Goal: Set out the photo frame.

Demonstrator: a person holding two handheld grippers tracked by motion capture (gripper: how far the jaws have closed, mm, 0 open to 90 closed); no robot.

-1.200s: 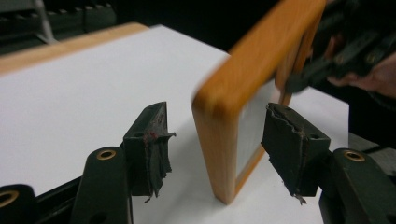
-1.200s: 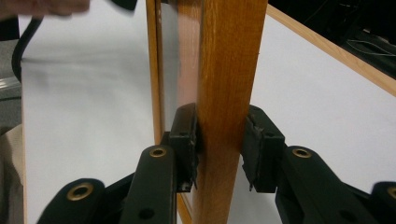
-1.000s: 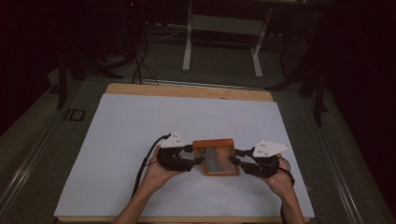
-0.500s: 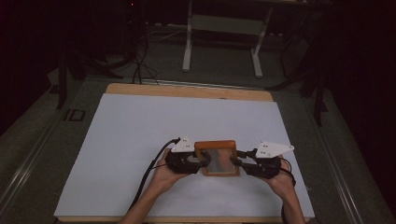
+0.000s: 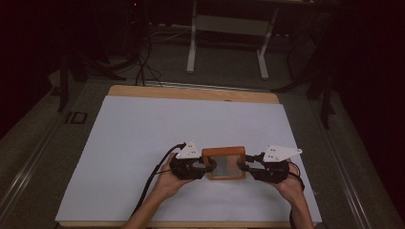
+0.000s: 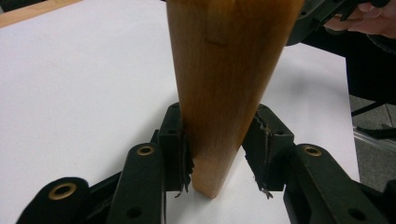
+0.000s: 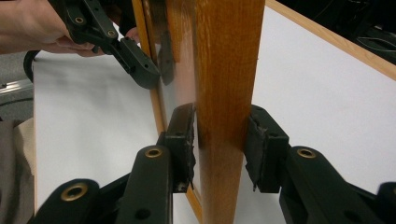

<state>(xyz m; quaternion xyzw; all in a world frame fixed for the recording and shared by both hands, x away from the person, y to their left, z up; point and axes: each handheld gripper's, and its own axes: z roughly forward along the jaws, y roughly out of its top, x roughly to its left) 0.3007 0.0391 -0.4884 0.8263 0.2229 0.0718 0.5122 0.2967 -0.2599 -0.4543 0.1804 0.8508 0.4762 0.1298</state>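
A small wooden picture frame [image 5: 223, 163] with a glossy pane is held between my two grippers, low over the white table sheet. My left gripper [image 5: 206, 167] has its jaws on the frame's left edge. They have just been closing, and in the left gripper view the wooden edge [image 6: 224, 70] stands between the pads of the left gripper [image 6: 219, 149], which press on it. My right gripper [image 5: 242, 168] clamps the opposite edge. In the right gripper view both pads of the right gripper [image 7: 219, 144] sit against the wood [image 7: 229, 70].
The white sheet [image 5: 143, 143] covers a wooden table whose far edge [image 5: 191, 92] shows bare. Behind the table stand metal legs [image 5: 192, 43] and floor cables [image 5: 143, 62]. The person's hand [image 7: 32, 23] shows beyond the frame in the right gripper view.
My left gripper has shifted right to the frame's left edge and its jaws have closed onto it. The right gripper has stayed put on the right edge.
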